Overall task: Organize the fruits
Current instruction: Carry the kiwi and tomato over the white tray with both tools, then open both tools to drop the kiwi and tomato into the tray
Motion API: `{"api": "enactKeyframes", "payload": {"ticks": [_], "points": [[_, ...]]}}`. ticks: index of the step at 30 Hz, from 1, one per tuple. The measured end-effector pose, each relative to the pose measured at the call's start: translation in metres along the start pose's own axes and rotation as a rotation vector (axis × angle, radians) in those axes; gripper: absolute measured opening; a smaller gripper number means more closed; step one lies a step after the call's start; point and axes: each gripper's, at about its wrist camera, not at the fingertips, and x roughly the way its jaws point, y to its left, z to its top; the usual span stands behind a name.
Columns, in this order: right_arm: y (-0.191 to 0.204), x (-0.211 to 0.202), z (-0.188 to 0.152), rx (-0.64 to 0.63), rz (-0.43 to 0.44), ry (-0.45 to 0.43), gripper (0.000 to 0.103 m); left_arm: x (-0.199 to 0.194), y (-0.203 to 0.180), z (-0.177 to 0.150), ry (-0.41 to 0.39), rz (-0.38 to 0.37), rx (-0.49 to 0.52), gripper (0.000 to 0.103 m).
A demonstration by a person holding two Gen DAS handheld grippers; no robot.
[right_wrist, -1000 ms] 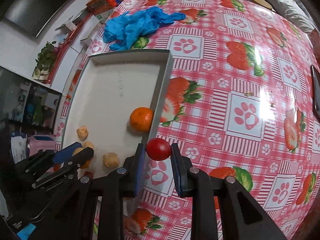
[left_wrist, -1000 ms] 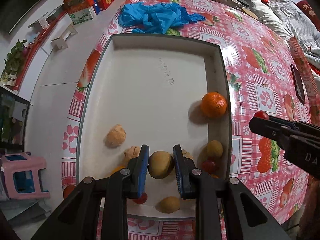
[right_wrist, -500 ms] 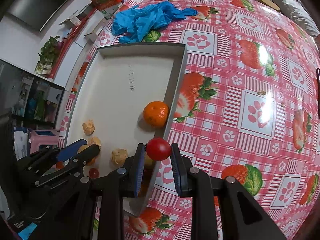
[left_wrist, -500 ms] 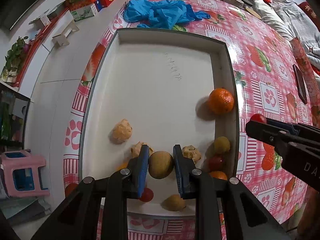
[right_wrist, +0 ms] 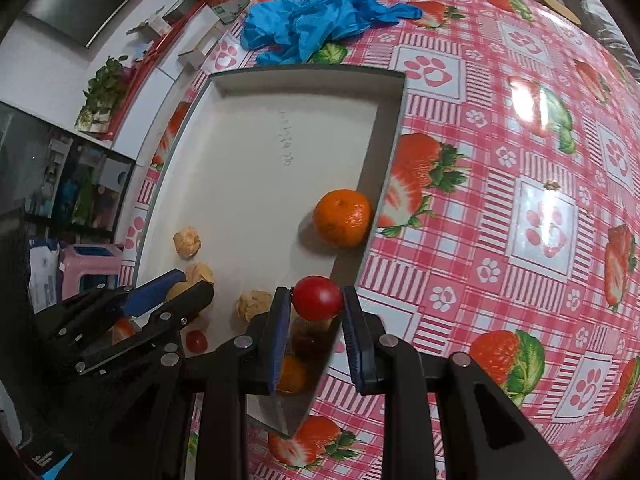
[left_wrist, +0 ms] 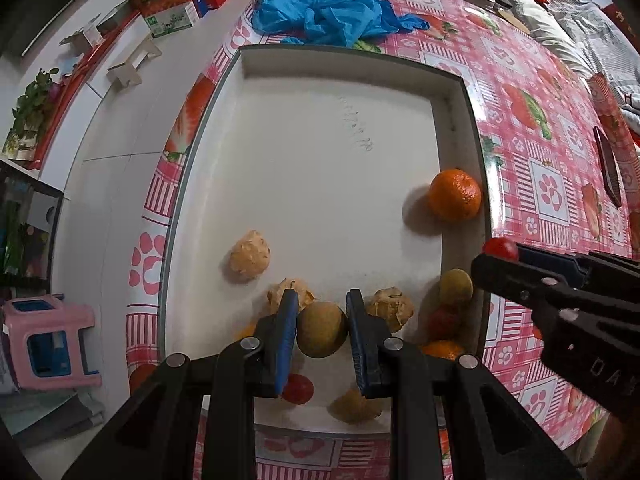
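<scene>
Over tray rim (right_wrist: 394, 136), gripped tomato (right_wrist: 317, 297).

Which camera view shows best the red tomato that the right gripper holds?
The right wrist view: the red tomato sits whole between the right gripper's jaws. The left wrist view shows only part of it, behind the gripper's tip.

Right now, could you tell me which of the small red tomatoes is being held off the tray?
The tomato clamped in the right gripper, above the tray's right wall. The other tomato lies loose on the tray floor.
</scene>
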Motion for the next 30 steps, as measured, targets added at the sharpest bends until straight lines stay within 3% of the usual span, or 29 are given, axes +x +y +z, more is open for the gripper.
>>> {"api": "enactKeyframes", "payload": {"ticks": [11, 12, 14, 15, 17, 22, 24, 26, 30], "points": [[0.009, 0.022, 0.002, -0.016, 0.015, 0.064, 0.033, 0.006, -0.005, -0.003, 0.014, 0.009, 0.04, 0.027], [0.01, 0.022, 0.002, -0.02, 0.009, 0.061, 0.038, 0.006, -0.005, -0.003, 0.015, 0.013, 0.04, 0.032], [0.011, 0.019, 0.002, -0.025, 0.013, 0.052, 0.047, 0.003, -0.003, -0.004, 0.001, 0.022, 0.027, 0.087], [0.013, 0.018, 0.003, -0.026, 0.014, 0.046, 0.05, -0.002, -0.001, -0.006, -0.03, 0.04, 0.015, 0.091], [0.013, 0.013, 0.003, -0.023, 0.015, 0.034, 0.055, -0.009, 0.0, -0.007, -0.059, 0.039, 0.014, 0.091], [0.011, 0.003, 0.005, -0.007, 0.021, 0.032, 0.069, -0.008, 0.0, -0.006, -0.038, 0.057, 0.022, 0.091], [0.012, -0.003, 0.003, -0.017, 0.001, 0.02, 0.08, -0.008, -0.001, -0.006, -0.032, 0.086, 0.012, 0.103], [0.012, -0.008, 0.001, -0.026, -0.016, 0.015, 0.081, -0.007, -0.001, -0.006, -0.019, 0.081, 0.003, 0.103], [0.006, -0.011, -0.002, -0.02, -0.057, 0.018, 0.094, -0.005, -0.005, -0.004, 0.013, 0.12, 0.03, 0.103]]}}
